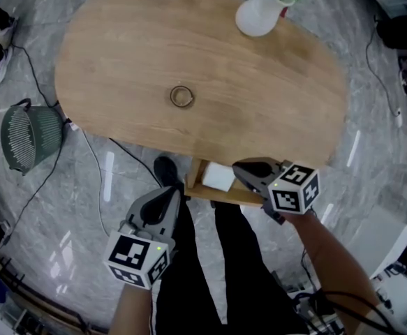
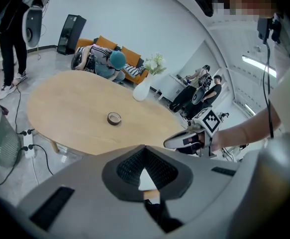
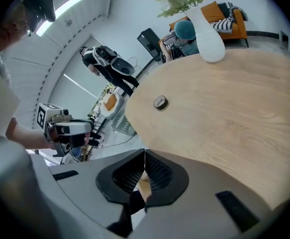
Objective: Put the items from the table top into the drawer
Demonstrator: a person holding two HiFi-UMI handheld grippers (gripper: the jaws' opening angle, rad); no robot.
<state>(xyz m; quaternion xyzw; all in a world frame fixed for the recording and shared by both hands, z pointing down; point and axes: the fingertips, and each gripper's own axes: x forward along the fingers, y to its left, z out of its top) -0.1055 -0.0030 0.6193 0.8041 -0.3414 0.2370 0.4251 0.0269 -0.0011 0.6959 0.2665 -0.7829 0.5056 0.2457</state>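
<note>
The oval wooden counter (image 1: 119, 47) carries only two things. A small tape roll (image 1: 182, 96) lies flat near its middle, and a white vase (image 1: 257, 16) of flowers stands at the far edge, well apart from the roll.

Under the near edge the drawer (image 1: 234, 197) stands pulled out, with a white block (image 1: 218, 176) lying in it.

The right claw (image 1: 239, 167) hangs over the open drawer, just beside the block, pointing downward. Its jaws are pressed together with nothing between them. The left claw (image 1: 169, 192) sits lower and to the left of the drawer, over the person's dark trousers. Its jaws are likewise closed tip to tip and empty.

Neither claw touches the tape roll. On the marble floor to the left a green basket (image 1: 28, 137) rests beside some cables.
</note>
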